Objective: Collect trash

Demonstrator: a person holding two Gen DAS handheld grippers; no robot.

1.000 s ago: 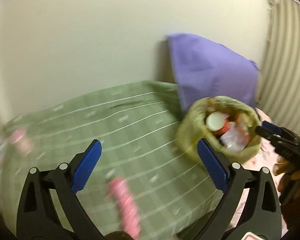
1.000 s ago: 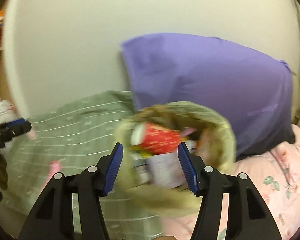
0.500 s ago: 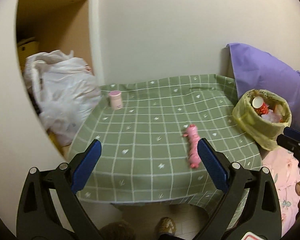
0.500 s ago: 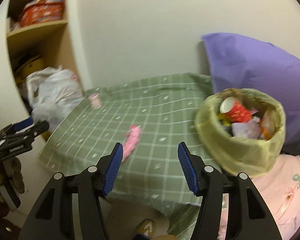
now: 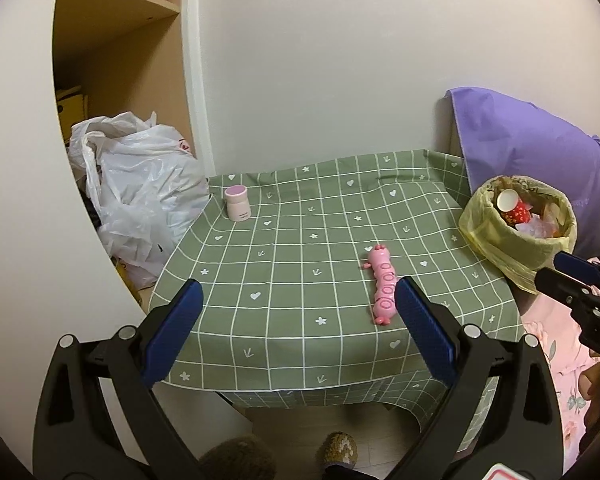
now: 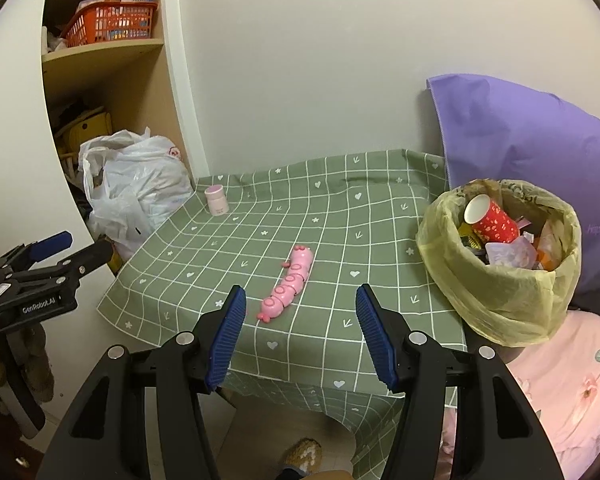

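A pink caterpillar-shaped object [image 5: 383, 289] [image 6: 288, 284] is shown lying flat on the green checked cloth of the table [image 5: 284, 248] [image 6: 340, 240], towards the front edge and right of centre. Its long axis runs roughly from the front edge to the back edge; the end bearing two small knobs is directed towards the wall, the opposite end towards the front edge. It is touched by neither tool.

A small pink jar [image 5: 237, 203] [image 6: 216, 199] is seen upright near the back left corner of the table, well apart from the pink object. At the right edge a bin lined with a yellow bag [image 5: 512, 236] [image 6: 496, 276] is seen, filled with waste, among it a red paper cup [image 5: 511, 205] [image 6: 490, 221] lying on its side. A purple cushion [image 5: 528, 152] [image 6: 524, 148] stands behind the bin against the wall. A white plastic bag [image 5: 140, 188] [image 6: 136, 192] is seen beside the left edge, below a shelf unit.

The left tool [image 5: 298, 330] [image 6: 74, 246] is held off the front edge, pointing obliquely downward, its jaws wide apart with nothing between them. The right tool [image 6: 300, 332] [image 5: 562, 268] is held likewise, jaws apart and unloaded, just short of the front edge. Slippered feet are visible on the floor below.
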